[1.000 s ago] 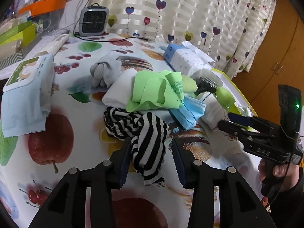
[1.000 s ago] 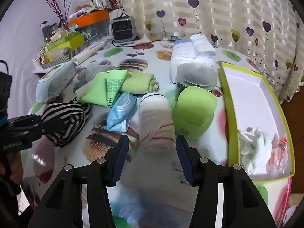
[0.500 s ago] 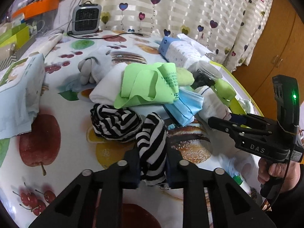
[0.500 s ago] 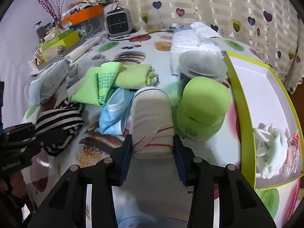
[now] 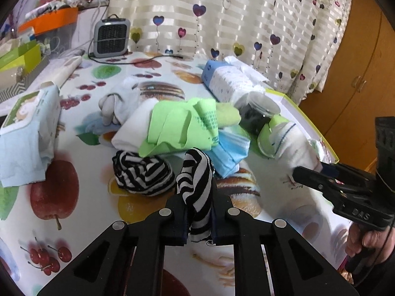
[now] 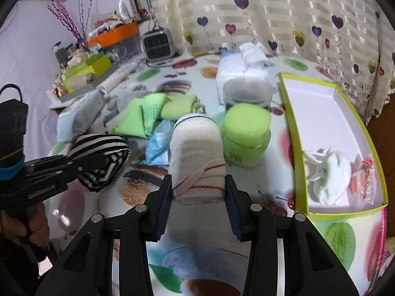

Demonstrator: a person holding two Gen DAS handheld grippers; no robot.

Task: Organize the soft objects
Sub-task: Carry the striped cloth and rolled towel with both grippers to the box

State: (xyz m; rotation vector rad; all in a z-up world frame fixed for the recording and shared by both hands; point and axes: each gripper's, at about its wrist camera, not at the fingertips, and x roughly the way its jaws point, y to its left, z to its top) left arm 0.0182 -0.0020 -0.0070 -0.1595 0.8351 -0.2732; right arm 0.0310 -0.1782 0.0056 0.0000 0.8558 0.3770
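Note:
My left gripper is shut on a black-and-white striped cloth and holds one end up off the table; the rest lies bunched to the left. My right gripper is shut on a white bandage roll with red thread, lifted above the table. A green-rimmed white box stands to the right with a white cloth inside. Green cloths and a blue face mask lie in the pile behind.
A green sponge and a dark jar stand just right of the roll. A tissue pack, a wet-wipes pack, a small heater and boxes are further back and left.
Both grippers closed: the left on the striped cloth, the right on the bandage roll. Both objects have since been lifted off the table.

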